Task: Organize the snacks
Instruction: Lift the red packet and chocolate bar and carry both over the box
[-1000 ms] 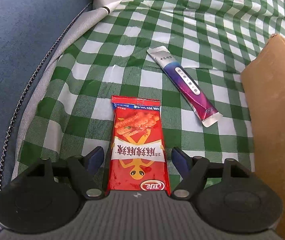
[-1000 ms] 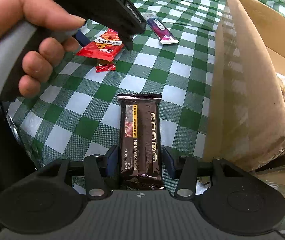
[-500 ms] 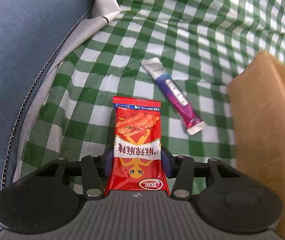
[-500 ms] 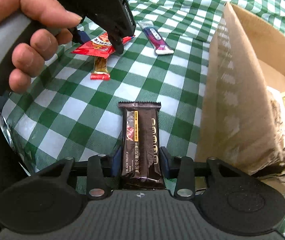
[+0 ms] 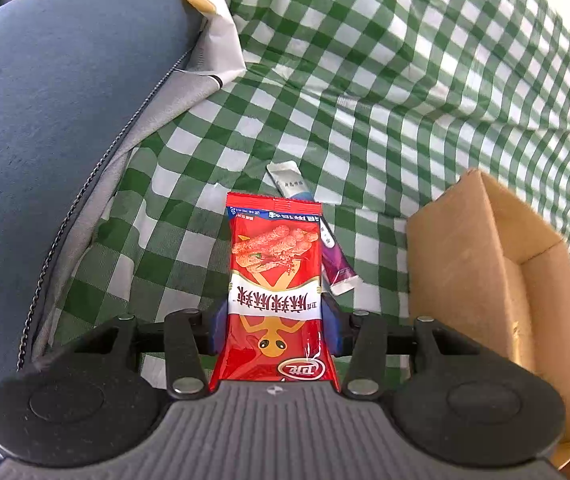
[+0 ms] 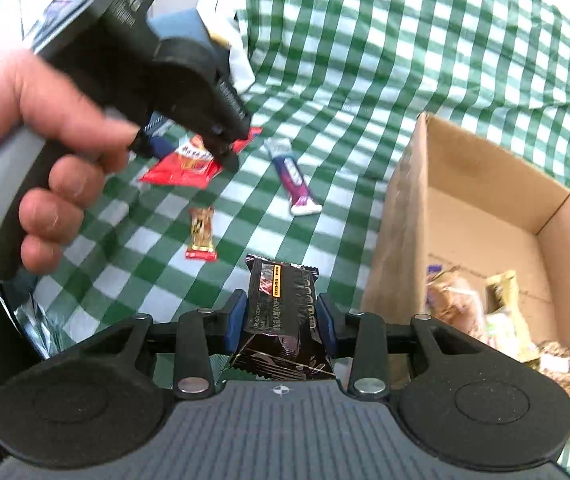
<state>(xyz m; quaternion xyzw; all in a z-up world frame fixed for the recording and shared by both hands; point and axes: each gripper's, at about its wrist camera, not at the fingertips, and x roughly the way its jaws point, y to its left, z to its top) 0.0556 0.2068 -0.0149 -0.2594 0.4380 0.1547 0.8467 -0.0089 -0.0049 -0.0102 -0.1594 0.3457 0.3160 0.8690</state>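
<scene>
My left gripper (image 5: 275,320) is shut on a red snack packet (image 5: 275,276) and holds it lifted above the green checked cloth (image 5: 405,80); the same packet shows in the right wrist view (image 6: 183,166). My right gripper (image 6: 281,320) is shut on a dark brown chocolate bar (image 6: 281,312), raised off the cloth. A cardboard box (image 6: 405,216) stands to the right and holds several wrapped snacks (image 6: 501,320); it also shows in the left wrist view (image 5: 465,264). A purple stick packet (image 6: 295,178) and a small gold-red bar (image 6: 201,234) lie on the cloth.
A blue-grey cushion or bag with a zipper (image 5: 45,140) borders the cloth on the left. White paper (image 5: 221,40) lies at the cloth's far left edge. The person's hand (image 6: 33,152) holding the left gripper fills the left of the right wrist view.
Both grippers closed on their snacks and lifted them off the cloth. The cardboard box's inside has come into view on the right.
</scene>
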